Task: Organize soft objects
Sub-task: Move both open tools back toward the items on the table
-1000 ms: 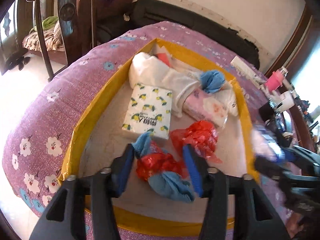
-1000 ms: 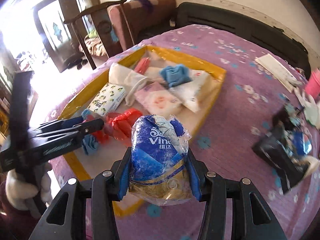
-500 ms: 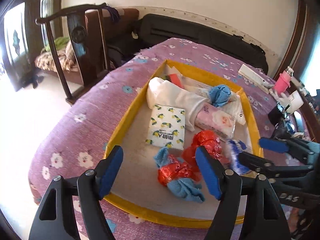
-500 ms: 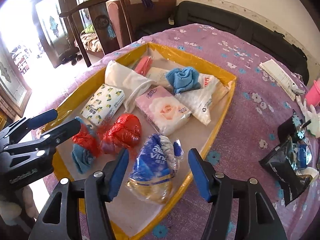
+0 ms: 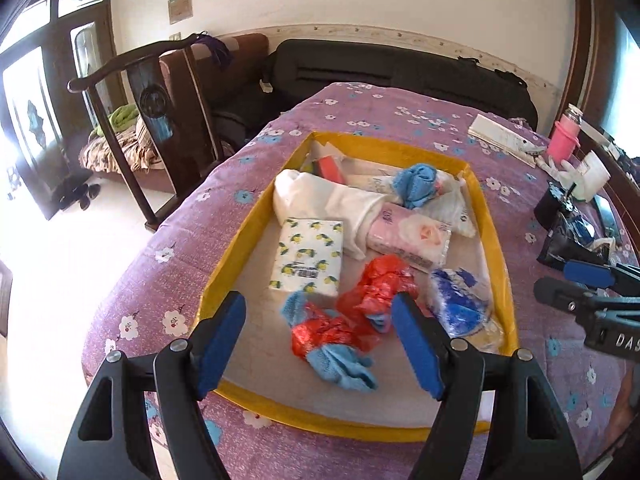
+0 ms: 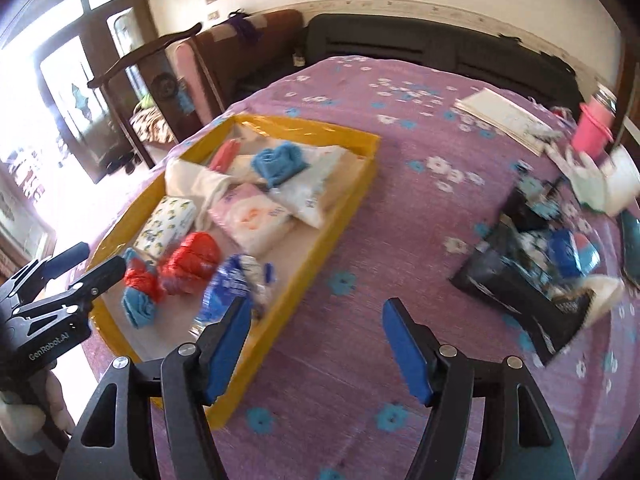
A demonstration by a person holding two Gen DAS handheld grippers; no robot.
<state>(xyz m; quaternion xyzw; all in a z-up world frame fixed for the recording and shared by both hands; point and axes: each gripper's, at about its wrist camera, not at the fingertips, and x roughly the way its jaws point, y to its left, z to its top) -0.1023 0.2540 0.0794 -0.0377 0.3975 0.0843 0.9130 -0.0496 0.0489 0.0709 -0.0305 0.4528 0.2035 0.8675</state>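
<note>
Yellow tray point(image 5: 224, 256) on the purple flowered tabletop point(image 6: 400, 168) is filling up nicely. Inside: lemon-print tissue pack point(image 5: 308, 256), pink tissue pack point(image 5: 408, 236), white cloth roll point(image 5: 320, 196), blue rag point(image 5: 416, 184) up at the far end, red plastic bags point(image 5: 376, 284) w/ blue rags point(image 5: 340, 364) bundled near the front edge, and the blue-and-white tissue bag point(image 5: 460, 300) lying in the front right corner by the rim. So most soft stuff looks stowed, approx 8 items in.

Left tool point(image 5: 320, 340) hangs over the front of the tray, jaws apart, nothing between the pads. Right tool point(image 6: 316, 348) is out over bare cloth right of the tray, jaws opening, empty too.

What's left, I'd say: the black bag pile point(image 6: 532, 280) w/ blue packs well off to the right, not yet in the tray. White bits by the pink bottle point(image 6: 592, 128) can't tell if they count.
</note>
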